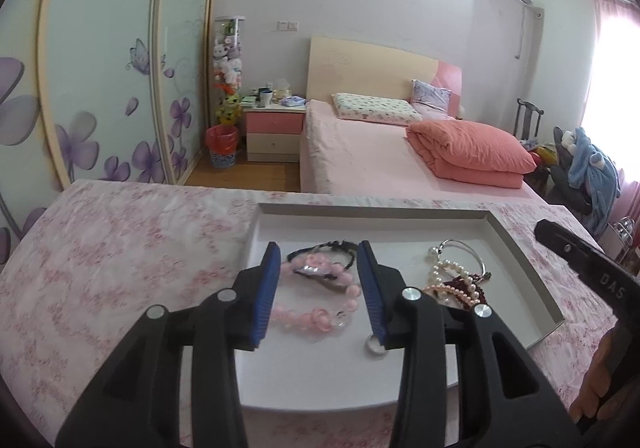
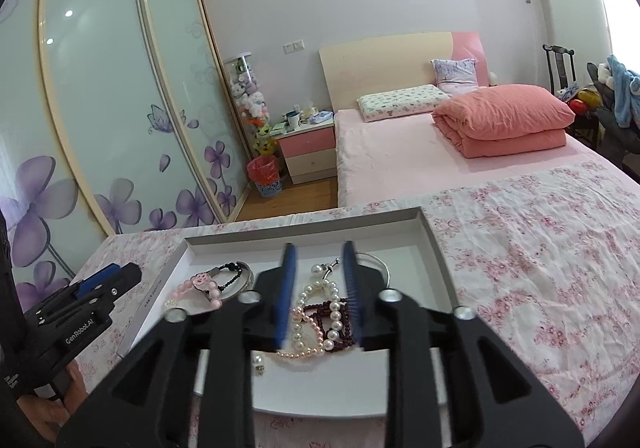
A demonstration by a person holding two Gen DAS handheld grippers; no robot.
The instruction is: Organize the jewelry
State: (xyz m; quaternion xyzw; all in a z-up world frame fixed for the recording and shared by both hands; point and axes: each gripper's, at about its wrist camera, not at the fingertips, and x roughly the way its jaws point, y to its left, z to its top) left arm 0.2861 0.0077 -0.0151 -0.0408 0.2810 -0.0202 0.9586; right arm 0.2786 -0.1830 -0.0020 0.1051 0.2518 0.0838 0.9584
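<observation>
Left wrist view: my left gripper [image 1: 319,254] part-open over pink bracelet [image 1: 320,312], holding nothing; right gripper [image 2: 319,254] likewise above pearl tangle [image 2: 316,318]. Tray [image 1: 520,244] unsorted, everything left.

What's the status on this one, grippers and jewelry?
Left hand-held gripper open over pink bead bracelet. Right hand-held gripper open over pearl strands. All jewelry in white tray. Nothing blocking.
</observation>
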